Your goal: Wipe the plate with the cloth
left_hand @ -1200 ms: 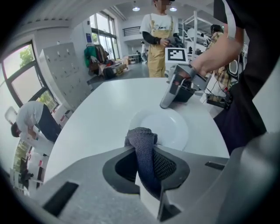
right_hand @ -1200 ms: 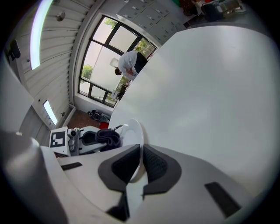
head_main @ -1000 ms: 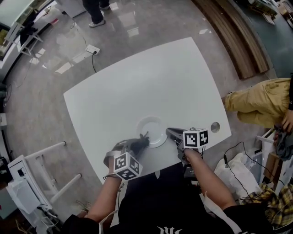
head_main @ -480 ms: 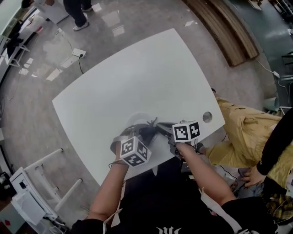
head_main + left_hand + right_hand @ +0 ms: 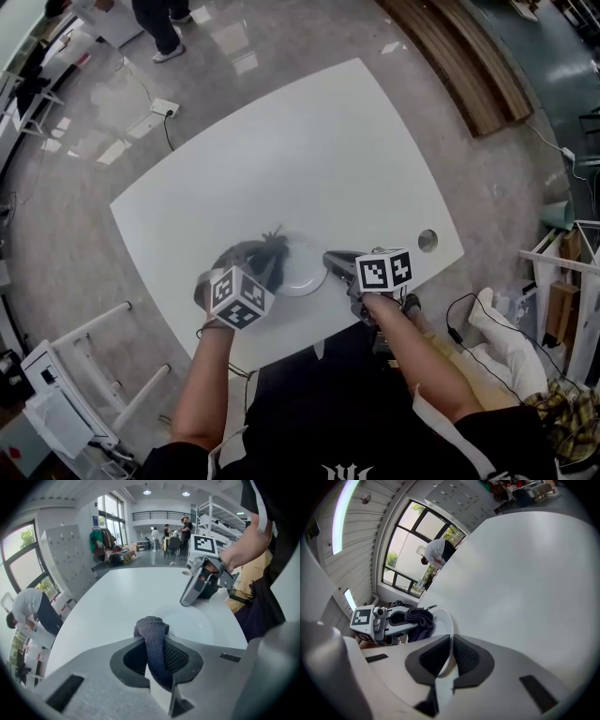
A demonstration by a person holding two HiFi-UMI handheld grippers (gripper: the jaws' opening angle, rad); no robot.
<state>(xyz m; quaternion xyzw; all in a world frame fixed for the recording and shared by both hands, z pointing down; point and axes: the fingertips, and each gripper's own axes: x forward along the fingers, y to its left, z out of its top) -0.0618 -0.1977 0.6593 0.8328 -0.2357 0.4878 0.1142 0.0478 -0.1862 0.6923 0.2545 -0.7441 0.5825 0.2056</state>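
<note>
The right gripper (image 5: 451, 643) pinches the plate (image 5: 443, 618) rim in its fingers, steadying it so the left gripper (image 5: 156, 641), fingers clamped on the cloth (image 5: 151, 626), can wipe.

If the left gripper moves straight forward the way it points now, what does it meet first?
Most likely the white plate, right beyond the cloth in its jaws, though depth is hard to judge.

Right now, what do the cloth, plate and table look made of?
Cloth: dark grey knitted fabric, matte; the looped weave shows clearly.
Plate: white, smooth, thin-rimmed; probably glazed ceramic, though hard plastic can't be ruled out.
Table: plain white, smooth top with a soft sheen; likely laminate or painted board.
</note>
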